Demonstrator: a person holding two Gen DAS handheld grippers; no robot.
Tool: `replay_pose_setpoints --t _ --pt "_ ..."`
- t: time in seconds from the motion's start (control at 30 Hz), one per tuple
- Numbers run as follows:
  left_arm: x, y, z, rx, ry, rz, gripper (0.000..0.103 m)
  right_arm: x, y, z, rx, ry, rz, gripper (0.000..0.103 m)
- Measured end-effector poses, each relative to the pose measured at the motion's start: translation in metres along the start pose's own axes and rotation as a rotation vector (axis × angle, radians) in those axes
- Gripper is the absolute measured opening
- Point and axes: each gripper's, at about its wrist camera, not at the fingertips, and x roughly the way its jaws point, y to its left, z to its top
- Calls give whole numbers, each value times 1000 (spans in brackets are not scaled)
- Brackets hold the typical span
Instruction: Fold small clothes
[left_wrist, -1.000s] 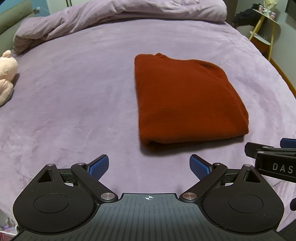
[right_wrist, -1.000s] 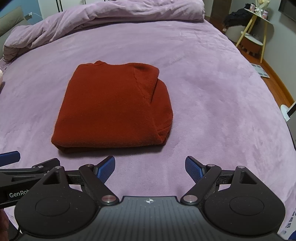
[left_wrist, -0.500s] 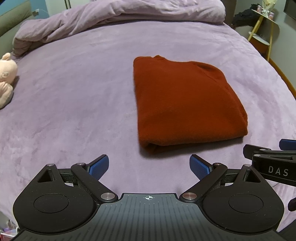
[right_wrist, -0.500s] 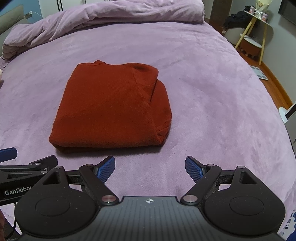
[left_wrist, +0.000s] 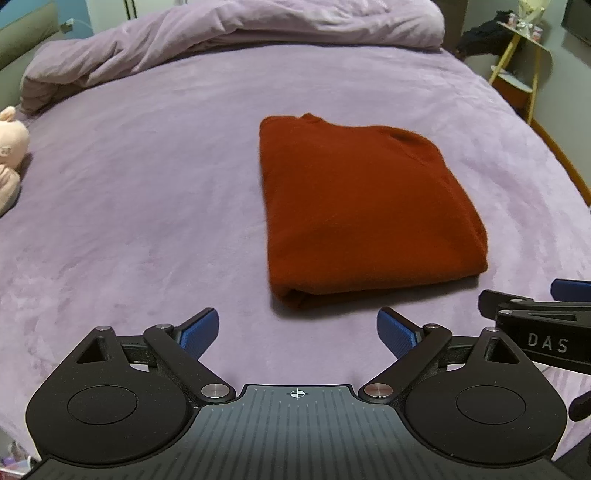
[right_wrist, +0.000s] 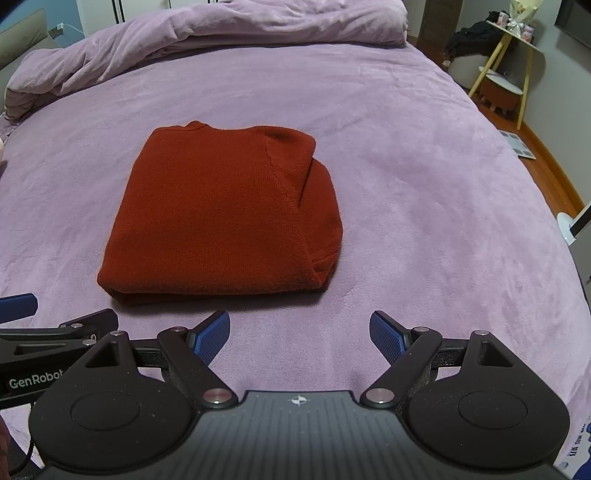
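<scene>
A rust-red sweater (left_wrist: 362, 206) lies folded into a flat rectangle on the purple bed; it also shows in the right wrist view (right_wrist: 225, 218). My left gripper (left_wrist: 297, 330) is open and empty, just short of the sweater's near edge and toward its left corner. My right gripper (right_wrist: 299, 332) is open and empty, just short of the near edge toward its right corner. Each gripper shows at the edge of the other's view: the right one (left_wrist: 546, 325) and the left one (right_wrist: 44, 332). Neither touches the sweater.
A bunched purple duvet (left_wrist: 229, 40) lies along the far side of the bed (left_wrist: 129, 206). A pink plush toy (left_wrist: 11, 155) sits at the left edge. A yellow-legged side table (right_wrist: 513, 55) and wooden floor are beyond the bed's right edge.
Both grippers have drawn back slightly from the sweater, which sits a little farther away in both views. Both stay open and empty. The sweater has not moved.
</scene>
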Motion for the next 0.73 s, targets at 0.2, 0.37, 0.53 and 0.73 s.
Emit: replay_pose_setpoints --t 0.2,0.37,0.53,0.73 --pt "2 -3 -1 15 12 14 95 -1 1 0 -3 -2 -6 83" --pt "-1 -5 -2 20 11 16 95 -4 2 -1 -9 -4 -14 83" --pt "-3 -5 -3 21 6 22 95 -6 2 -1 -14 -5 -23 83" --pt "-9 -6 -4 28 2 16 95 -11 3 -2 -13 -11 -27 83"
